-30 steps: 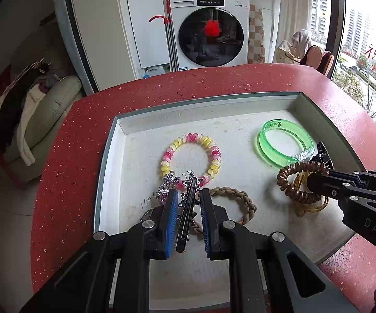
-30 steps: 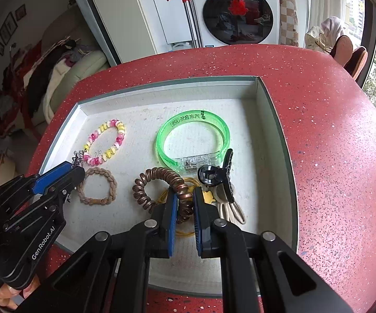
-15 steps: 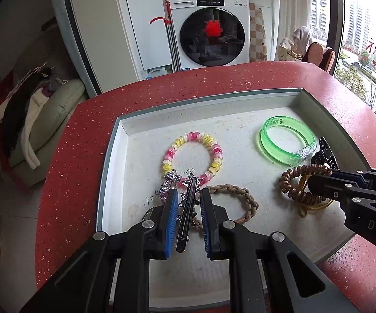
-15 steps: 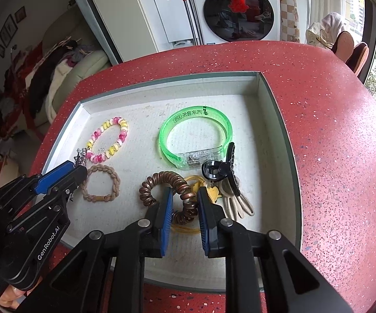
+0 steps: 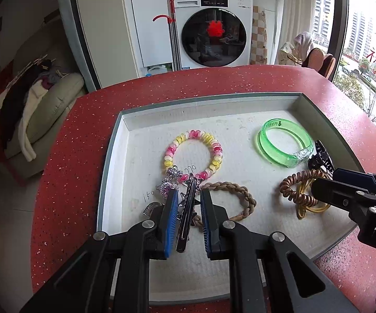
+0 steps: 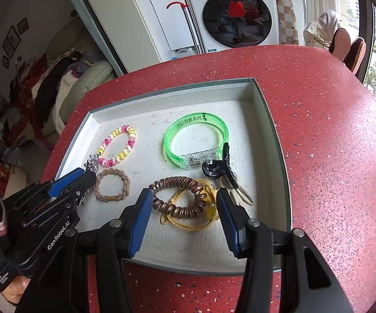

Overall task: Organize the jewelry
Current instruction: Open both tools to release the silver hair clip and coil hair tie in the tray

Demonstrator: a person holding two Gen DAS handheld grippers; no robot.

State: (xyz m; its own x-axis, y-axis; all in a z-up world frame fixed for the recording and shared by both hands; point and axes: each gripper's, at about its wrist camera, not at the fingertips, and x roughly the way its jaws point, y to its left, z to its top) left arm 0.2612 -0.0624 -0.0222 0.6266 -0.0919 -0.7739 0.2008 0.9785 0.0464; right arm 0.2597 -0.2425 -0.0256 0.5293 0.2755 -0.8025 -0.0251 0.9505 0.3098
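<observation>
A white-lined tray (image 5: 109, 156) holds the jewelry. My left gripper (image 5: 189, 193) is shut on a dark hair clip with silver stars (image 5: 186, 208), at the tray's near left, beside a braided tan hair tie (image 5: 240, 200) and a pink-and-yellow bead bracelet (image 5: 194, 154). My right gripper (image 6: 183, 194) has its jaws opening wide. A brown spiral hair tie (image 6: 180, 195) lies loose on the tray between them, touching neither pad, on top of a thin yellow elastic (image 6: 188, 221). A green translucent bangle (image 6: 195, 140) lies just beyond.
A black claw clip (image 6: 219, 167) and beige elastics (image 6: 240, 193) sit by the tray's right wall (image 6: 271, 135). Silver charms (image 5: 171, 180) lie at the left fingertip. The tray rests on a red speckled counter (image 6: 331, 156); a washing machine (image 5: 214, 28) stands behind.
My right gripper's jaws have spread from nearly closed on the brown spiral hair tie to wide apart, letting it go. The left gripper and its clip have stayed put.
</observation>
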